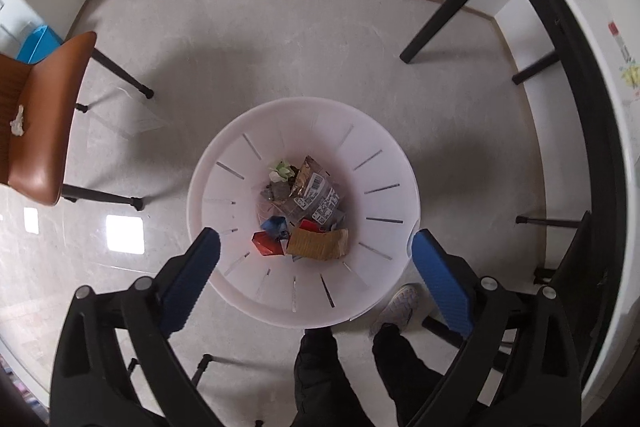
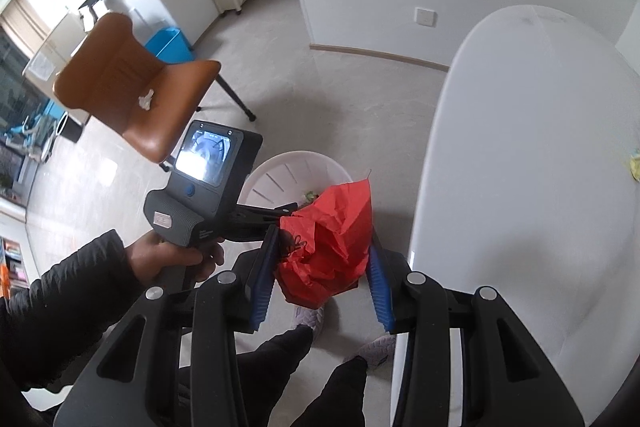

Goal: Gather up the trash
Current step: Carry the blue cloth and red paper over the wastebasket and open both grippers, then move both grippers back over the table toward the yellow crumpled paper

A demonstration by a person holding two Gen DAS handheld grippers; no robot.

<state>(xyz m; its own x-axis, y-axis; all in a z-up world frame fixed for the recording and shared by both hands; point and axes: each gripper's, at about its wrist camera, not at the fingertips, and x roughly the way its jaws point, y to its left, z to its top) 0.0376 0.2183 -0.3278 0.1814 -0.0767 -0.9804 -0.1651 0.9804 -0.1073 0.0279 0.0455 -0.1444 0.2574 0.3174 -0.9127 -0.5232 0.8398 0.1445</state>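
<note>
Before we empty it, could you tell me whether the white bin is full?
Not full: the white bin holds only a shallow layer of wrappers at the bottom, its slotted walls bare above.

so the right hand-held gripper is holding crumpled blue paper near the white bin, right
Not quite: the crumpled paper clamped in the right hand-held gripper is red, not blue, as the right wrist view shows. It is indeed held near the white bin.
</note>
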